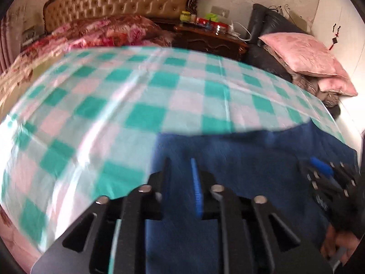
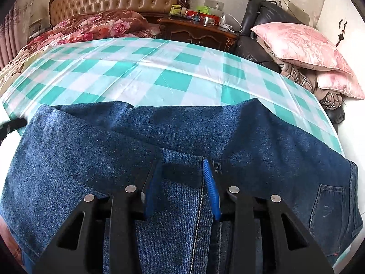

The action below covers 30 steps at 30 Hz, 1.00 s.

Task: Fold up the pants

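Checked cloth [image 2: 173, 80], pink pillow [image 2: 301, 43], wooden nightstand [image 2: 196, 32].

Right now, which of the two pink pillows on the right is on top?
The larger pink pillow with the floral print is on top; it rests over the smaller pink pillow, which pokes out beneath it, nearer the white surface at the right edge.

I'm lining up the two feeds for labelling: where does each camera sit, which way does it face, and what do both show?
Left wrist: on the left gripper, looking down along its jaws at the jeans on the checked cloth; the right gripper and a hand show at right.
Right wrist: on the right gripper, facing likewise, jaws astride a stitched seam.
Shared: jeans, cloth, headboard, nightstand, pink pillow.
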### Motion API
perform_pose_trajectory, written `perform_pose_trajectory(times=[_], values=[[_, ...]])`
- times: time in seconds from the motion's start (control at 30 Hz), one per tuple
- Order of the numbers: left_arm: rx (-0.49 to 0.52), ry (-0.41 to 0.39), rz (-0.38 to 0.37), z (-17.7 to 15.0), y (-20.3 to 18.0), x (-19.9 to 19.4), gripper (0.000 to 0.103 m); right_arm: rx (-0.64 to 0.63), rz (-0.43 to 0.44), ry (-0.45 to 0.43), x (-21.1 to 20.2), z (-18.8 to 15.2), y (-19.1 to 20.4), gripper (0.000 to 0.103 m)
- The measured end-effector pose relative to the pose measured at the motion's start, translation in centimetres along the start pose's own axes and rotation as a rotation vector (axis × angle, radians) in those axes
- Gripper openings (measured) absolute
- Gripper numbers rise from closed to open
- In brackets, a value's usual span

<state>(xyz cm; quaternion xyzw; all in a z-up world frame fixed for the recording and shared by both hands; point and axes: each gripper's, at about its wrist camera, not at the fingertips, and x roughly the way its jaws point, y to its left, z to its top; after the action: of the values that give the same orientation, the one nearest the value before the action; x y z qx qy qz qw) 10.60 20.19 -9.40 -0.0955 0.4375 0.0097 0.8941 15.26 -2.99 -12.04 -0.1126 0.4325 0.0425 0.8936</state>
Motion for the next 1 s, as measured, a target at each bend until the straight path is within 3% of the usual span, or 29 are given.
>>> perform_pose_trajectory(times=[0.03, 0.17, 0.27, 0.33, 0.47, 0.67, 0.9, 1.0], values=[[-0.006, 0.049, 0.014, -1.2, -0.3, 0.7, 0.036, 0.001, 0.0, 0.0, 0.0, 0.0, 0.0, 0.036], [0.017, 0.024, 0.08, -2.6, -1.6, -0.4, 0.036, 0.005, -0.002, 0.006, 0.0, 0.1, 0.0, 0.036], [0.001, -0.062, -0.035, -2.2, -3.9, -4.5, 0.041, 0.011, 0.002, 0.01, 0.0, 0.2, -0.1, 0.037], [0.055, -0.166, -0.102, -1.8, -6.7, -8.4, 0.061, 0.011, -0.003, 0.012, 0.0, 0.2, 0.0, 0.037], [0.135, -0.274, -0.201, -1.2, -11.0, -13.1, 0.063, 0.013, -0.01, 0.012, 0.0, 0.2, 0.2, 0.037], [0.153, -0.193, -0.239, -0.7, -13.7, -10.9, 0.065, 0.013, -0.015, 0.007, -0.1, 0.1, 0.3, 0.037], [0.166, -0.212, -0.254, -0.5, -14.7, -11.1, 0.065, 0.015, -0.017, 0.007, -0.1, 0.0, 0.3, 0.038], [0.143, -0.221, -0.234, -0.4, -13.5, -11.6, 0.065, 0.016, -0.009, 0.014, -0.1, 0.1, 0.1, 0.038]])
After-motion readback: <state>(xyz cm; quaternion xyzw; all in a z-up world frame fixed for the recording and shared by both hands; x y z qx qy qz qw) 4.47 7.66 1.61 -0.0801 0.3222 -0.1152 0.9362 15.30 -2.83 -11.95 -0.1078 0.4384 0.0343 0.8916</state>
